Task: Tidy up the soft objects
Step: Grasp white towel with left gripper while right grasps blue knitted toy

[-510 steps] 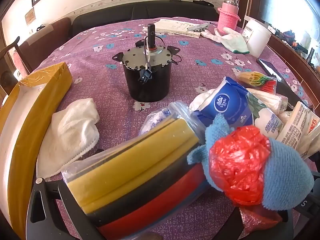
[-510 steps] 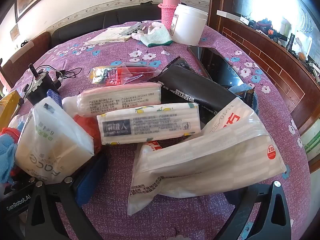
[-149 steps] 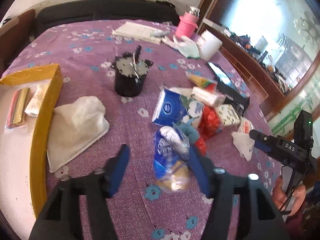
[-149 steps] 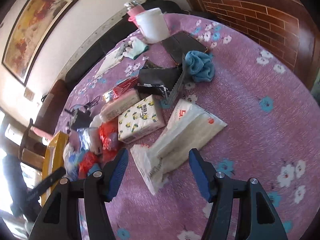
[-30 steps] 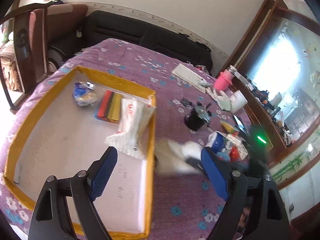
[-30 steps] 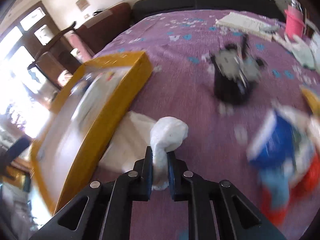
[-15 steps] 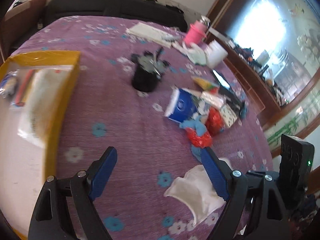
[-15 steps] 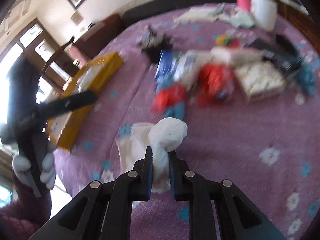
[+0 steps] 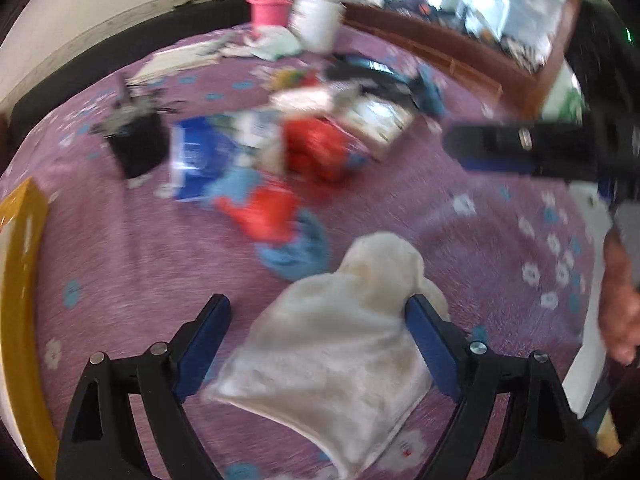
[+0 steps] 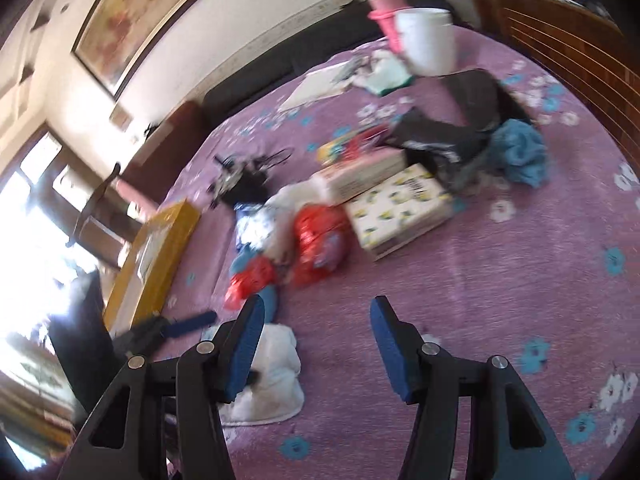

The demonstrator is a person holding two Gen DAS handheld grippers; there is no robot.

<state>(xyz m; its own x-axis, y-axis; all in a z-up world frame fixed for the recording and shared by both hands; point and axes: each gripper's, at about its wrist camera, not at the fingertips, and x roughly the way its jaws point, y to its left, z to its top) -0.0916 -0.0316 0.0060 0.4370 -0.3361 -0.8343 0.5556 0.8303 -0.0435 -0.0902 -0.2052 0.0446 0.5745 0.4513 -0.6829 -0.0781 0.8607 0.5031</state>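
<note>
Both views blurred by motion.

Left gripper: jaws wide and opening a little further, set astride a white cloth that lies flat on the purple flowered worktop. The cloth fills most of the gap between the jaws; its bunched far end rises just past the tips. The blue pad on the right side touches or nearly touches the cloth's edge, the left pad stands clear of it. I cannot tell if any pressure is applied.

Right gripper: jaws opening, about half spread, with nothing between them, only bare worktop. The same white cloth lies just outside and below its left jaw, with the other gripper's dark finger beside it.

Beyond the left jaws, a loose heap: blue knitted piece, red plastic bag, second red bag, blue tissue pack, black pot. Far to the left of the jaws, the yellow rim of a tray.

Ahead of the right jaws: lemon-print tissue pack, blue towel, white tub.
</note>
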